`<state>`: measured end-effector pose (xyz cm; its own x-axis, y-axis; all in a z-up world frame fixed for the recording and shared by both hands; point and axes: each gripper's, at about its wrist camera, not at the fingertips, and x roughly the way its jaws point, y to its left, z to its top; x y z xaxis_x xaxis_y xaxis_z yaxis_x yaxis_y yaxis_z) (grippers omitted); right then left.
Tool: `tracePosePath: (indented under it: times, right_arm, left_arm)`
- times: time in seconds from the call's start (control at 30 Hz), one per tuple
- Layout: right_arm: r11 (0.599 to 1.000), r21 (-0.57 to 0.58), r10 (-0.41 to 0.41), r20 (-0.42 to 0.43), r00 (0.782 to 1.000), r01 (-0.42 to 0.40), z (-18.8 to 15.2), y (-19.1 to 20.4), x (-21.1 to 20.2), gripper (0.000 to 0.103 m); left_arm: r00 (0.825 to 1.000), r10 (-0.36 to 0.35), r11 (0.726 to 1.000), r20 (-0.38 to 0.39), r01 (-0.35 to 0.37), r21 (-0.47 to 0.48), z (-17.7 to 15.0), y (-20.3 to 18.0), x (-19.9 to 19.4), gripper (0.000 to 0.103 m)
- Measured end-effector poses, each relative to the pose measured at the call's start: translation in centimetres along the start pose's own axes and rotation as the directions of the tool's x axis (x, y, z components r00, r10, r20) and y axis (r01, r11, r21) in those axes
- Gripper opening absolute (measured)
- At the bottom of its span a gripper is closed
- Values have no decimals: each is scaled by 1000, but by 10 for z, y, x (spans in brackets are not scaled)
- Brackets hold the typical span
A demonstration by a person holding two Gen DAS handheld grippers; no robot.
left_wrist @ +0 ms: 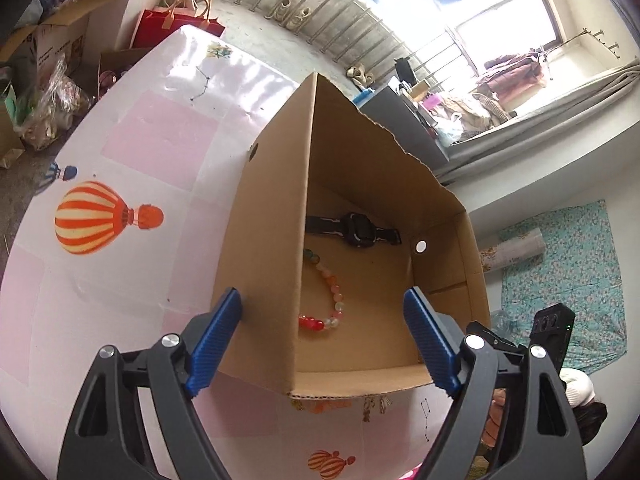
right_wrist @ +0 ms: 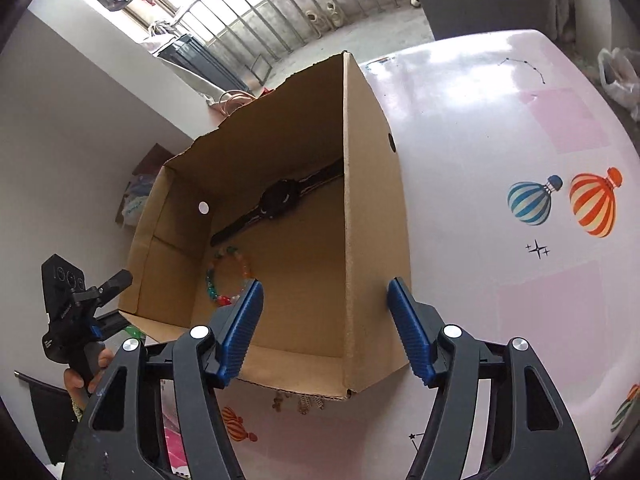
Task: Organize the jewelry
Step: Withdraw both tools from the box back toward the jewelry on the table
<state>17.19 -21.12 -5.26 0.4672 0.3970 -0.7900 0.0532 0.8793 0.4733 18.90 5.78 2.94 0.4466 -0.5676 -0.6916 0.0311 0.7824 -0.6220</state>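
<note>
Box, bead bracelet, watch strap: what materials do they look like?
Box: corrugated cardboard, matte brown; fluting shows along the torn rim. Bead bracelet: glossy, partly translucent round beads in red, orange and green; glass, stone or plastic, can't tell which. Watch: black strap, matte, lying flat and limp; probably rubber or fabric, with a dark case that looks like plastic.

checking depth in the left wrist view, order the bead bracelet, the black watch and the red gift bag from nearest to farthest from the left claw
1. bead bracelet: on the cardboard box floor, just ahead of the left claw.
2. black watch: deeper in the box, by its far wall.
3. red gift bag: beyond the table's far edge, upper left.
</note>
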Motion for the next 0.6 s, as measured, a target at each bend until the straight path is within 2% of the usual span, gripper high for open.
tracePosePath:
  times: [0.13, 0.33, 0.6]
  right_arm:
    - [999, -19, -31, 18, 999, 32, 1, 2, 2, 63]
    - [992, -76, -104, 17, 994, 105, -15, 11, 1, 63]
    - [990, -86, -105, 30, 994, 108, -40, 7, -12, 63]
  left_arm:
    - [999, 46, 997, 14, -46, 54, -1, -8, 6, 80]
    - [987, 158, 973, 31, -161, 167, -16, -24, 9, 80]
    - [979, 192, 949, 71, -203, 239, -42, -33, 3, 80]
